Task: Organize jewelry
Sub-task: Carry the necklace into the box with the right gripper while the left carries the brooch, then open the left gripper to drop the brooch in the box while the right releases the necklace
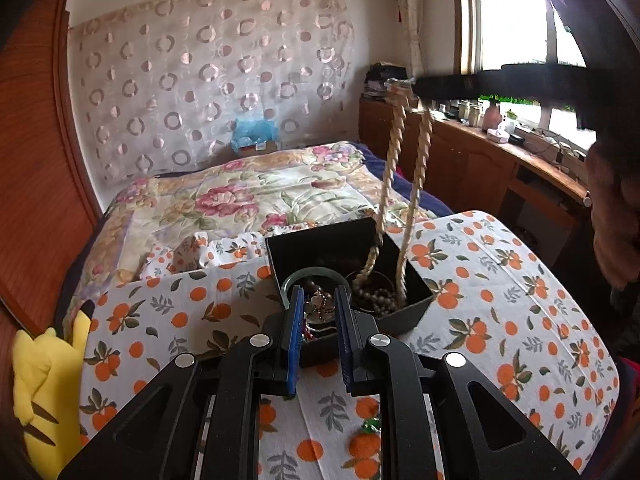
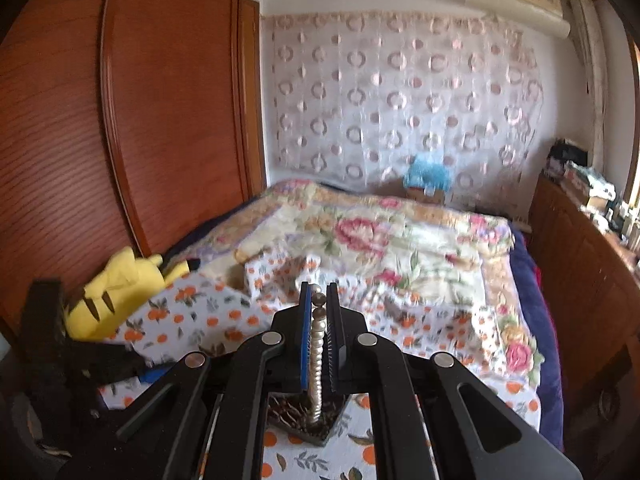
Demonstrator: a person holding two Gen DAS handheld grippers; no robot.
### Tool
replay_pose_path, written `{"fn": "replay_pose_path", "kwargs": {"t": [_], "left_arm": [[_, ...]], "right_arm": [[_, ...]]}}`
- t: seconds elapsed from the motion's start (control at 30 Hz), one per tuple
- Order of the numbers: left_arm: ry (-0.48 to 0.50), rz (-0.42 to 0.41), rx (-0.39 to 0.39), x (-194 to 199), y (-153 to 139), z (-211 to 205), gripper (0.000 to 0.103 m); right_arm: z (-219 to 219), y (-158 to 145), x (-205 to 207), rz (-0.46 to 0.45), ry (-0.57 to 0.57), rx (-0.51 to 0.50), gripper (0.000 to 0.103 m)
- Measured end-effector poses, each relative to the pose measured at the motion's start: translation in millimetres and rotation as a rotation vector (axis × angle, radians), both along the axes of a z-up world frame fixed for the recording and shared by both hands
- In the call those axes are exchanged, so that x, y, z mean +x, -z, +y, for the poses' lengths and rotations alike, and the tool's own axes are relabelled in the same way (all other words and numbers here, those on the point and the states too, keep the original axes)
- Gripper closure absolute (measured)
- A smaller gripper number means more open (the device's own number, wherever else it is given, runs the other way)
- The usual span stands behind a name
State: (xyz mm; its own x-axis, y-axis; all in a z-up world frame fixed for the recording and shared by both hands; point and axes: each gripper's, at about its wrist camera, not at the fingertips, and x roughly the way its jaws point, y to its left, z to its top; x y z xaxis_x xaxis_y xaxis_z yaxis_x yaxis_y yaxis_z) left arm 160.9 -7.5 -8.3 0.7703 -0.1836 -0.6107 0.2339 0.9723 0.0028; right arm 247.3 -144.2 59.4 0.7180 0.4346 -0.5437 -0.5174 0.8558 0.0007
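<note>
A black open box [image 1: 404,312] sits on the orange-print cloth, holding a jade bangle [image 1: 316,272], dark bead strings [image 1: 372,296] and other jewelry. My left gripper [image 1: 318,304] straddles the box's near wall, jaws slightly apart around a flower-shaped brooch [image 1: 318,304]; whether it grips is unclear. My right gripper [image 2: 319,300], also seen high at the right of the left wrist view [image 1: 420,88], is shut on a pearl necklace [image 2: 318,360]. The necklace [image 1: 416,184] hangs as a long loop down into the box [image 2: 320,432].
The cloth-covered table [image 1: 520,320] stands against a bed with a floral quilt [image 1: 260,192]. A yellow plush toy [image 1: 48,384] lies at the left edge. A small green item [image 1: 372,424] lies on the cloth. A wooden wardrobe [image 2: 120,120] is left, a cluttered desk [image 1: 520,144] right.
</note>
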Motion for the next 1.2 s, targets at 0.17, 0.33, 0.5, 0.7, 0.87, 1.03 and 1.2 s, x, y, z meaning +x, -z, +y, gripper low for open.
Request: {"fn": "replay_pose_path", "kwargs": {"t": [0.17,0.33,0.5,0.7,0.87,1.03,1.2], "left_arm": [[-0.009,0.023,0.010,15,8,0,0.089],[-0.014,0.027,0.022,26,11,-1,0.089],[-0.016,0.032,0.029,37,13,-4,0.089],[-0.014,0.043,0.039,54,14,-13,0.089],[-0.011,0.054,0.056,70,17,-22,0.089],[-0.013,0.070,0.067,83,23,-27,0.089],[-0.021,0.068,0.061,83,24,-25,0.068]], "right_arm": [[1,37,8,0.066,0.004,-0.020,0.095],[4,63,9,0.117,-0.019,-0.028,0.094],[-4,76,6,0.128,-0.018,-0.014,0.094],[-24,72,1,0.116,-0.003,-0.002,0.093],[-41,78,-6,0.112,0.011,-0.018,0.093],[-54,89,-12,0.116,0.020,-0.023,0.093],[-59,100,-17,0.126,0.022,-0.025,0.093]]}}
